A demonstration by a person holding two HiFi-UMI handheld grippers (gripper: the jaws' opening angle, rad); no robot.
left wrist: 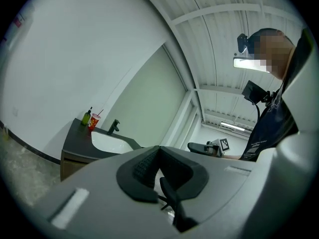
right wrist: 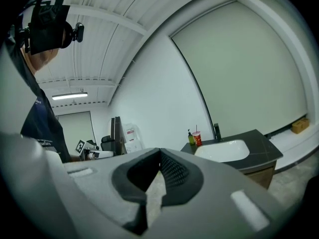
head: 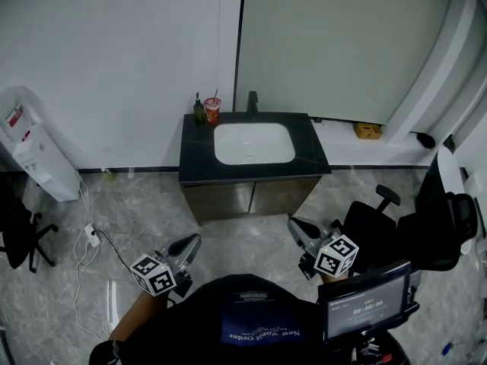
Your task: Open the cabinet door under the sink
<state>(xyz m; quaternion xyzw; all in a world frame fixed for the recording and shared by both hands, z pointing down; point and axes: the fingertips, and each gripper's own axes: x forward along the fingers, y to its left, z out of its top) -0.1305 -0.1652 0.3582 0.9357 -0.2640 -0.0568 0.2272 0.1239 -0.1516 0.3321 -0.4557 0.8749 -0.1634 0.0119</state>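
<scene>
My left gripper (head: 186, 244) and right gripper (head: 298, 227), both closed and empty, face the cabinet door (head: 225, 201) under the sink (head: 253, 144), well ahead and lower: a stiff, light-swinging panel, no handle I can make out, likely pulled by its edge.

Cabinet door (head: 226, 199) handle indiscernible; chair (head: 19, 230) cut off (left edge)
</scene>
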